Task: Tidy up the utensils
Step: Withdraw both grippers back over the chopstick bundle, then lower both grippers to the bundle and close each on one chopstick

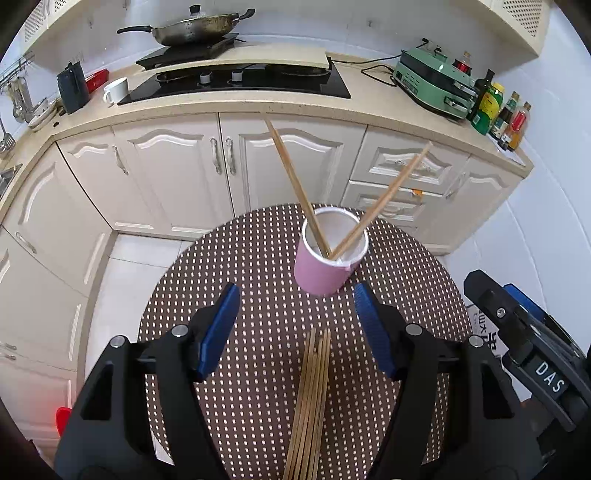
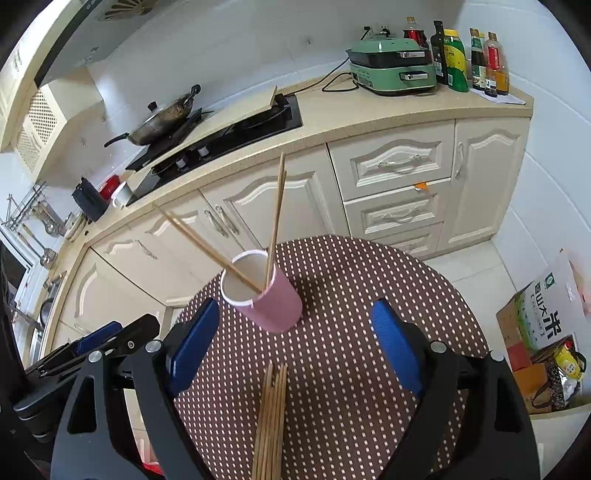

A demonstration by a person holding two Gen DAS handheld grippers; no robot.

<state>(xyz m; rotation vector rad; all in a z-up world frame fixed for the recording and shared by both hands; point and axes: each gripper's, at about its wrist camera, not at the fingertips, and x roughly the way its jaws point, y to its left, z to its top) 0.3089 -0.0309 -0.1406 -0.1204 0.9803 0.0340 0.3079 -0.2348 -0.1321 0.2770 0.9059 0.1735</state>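
Observation:
A pink cup [image 1: 322, 271] [image 2: 275, 304] with a white inside stands on the round brown dotted table [image 1: 255, 266] [image 2: 369, 280]. Two pairs of wooden chopsticks [image 1: 291, 181] [image 2: 275, 218] lean out of it in a V. A bundle of several loose chopsticks [image 1: 308, 406] [image 2: 271, 421] lies flat on the table, nearer than the cup. My left gripper [image 1: 295, 328] is open and empty above the bundle. My right gripper [image 2: 295, 347] is open and empty above the same bundle. Each gripper shows at the edge of the other's view [image 1: 524, 332] [image 2: 92, 350].
Cream kitchen cabinets [image 1: 236, 162] and a counter with a black hob [image 1: 240, 79], a wok [image 1: 195, 27], a white mug [image 1: 116, 90], a green appliance [image 2: 391, 68] and bottles [image 2: 469, 59] lie beyond the table. Boxes and a rice bag [image 2: 543, 325] stand on the floor at right.

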